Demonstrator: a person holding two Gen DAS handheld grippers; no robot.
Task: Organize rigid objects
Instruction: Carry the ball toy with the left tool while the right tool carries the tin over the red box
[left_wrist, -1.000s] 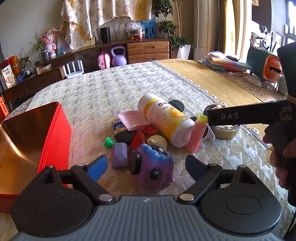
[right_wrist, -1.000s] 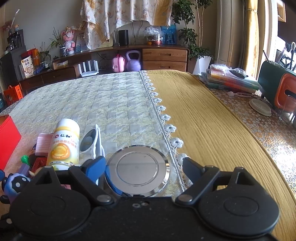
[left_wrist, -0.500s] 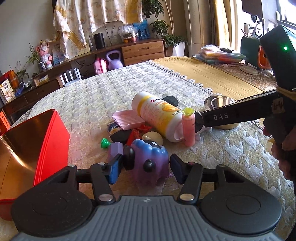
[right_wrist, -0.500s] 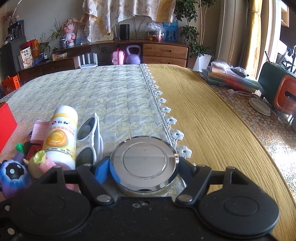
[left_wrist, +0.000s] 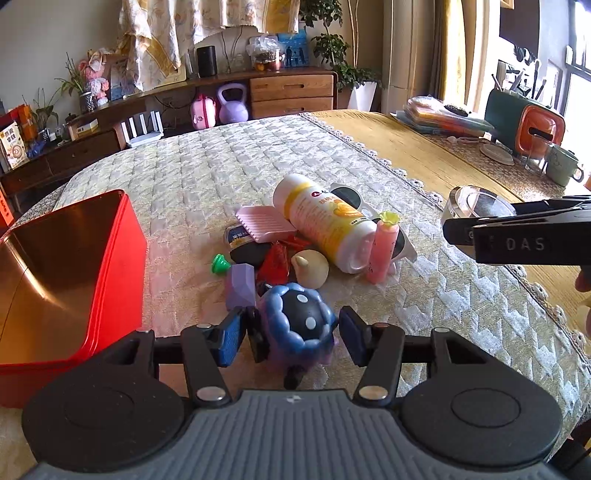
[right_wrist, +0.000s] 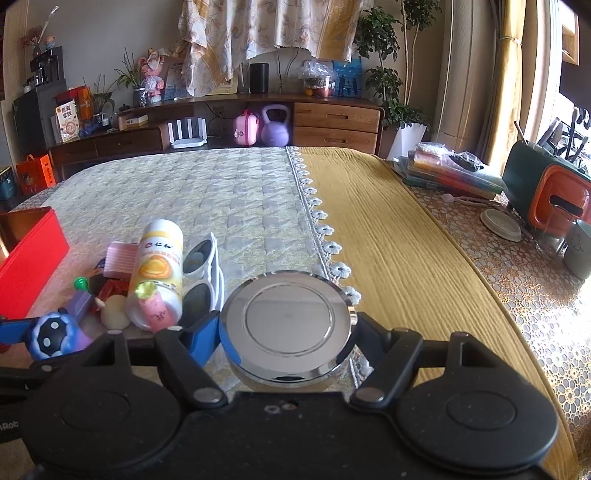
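My left gripper (left_wrist: 291, 334) is shut on a purple and blue toy figure (left_wrist: 299, 325) and holds it just above the quilt, right of the open red tin box (left_wrist: 92, 258). My right gripper (right_wrist: 286, 328) is shut on a round silver-lidded container (right_wrist: 288, 325) and holds it lifted; it shows at the right of the left wrist view (left_wrist: 476, 206). Between them lies a pile: a white and yellow bottle (left_wrist: 325, 221), a pink tube (left_wrist: 382, 251), white sunglasses (right_wrist: 203, 269), a pink comb (left_wrist: 264, 223), a purple block (left_wrist: 240, 286).
The quilt meets a yellow tablecloth (right_wrist: 388, 229) at a lace edge. Books (right_wrist: 450, 170), a green and orange appliance (right_wrist: 546, 192), a coaster and a mug (right_wrist: 581, 251) stand at the far right. A wooden sideboard (right_wrist: 221, 122) runs behind the table.
My left gripper closed on the toy figure and lifted it, turning it. My right gripper closed on the silver container and raised it off the quilt.
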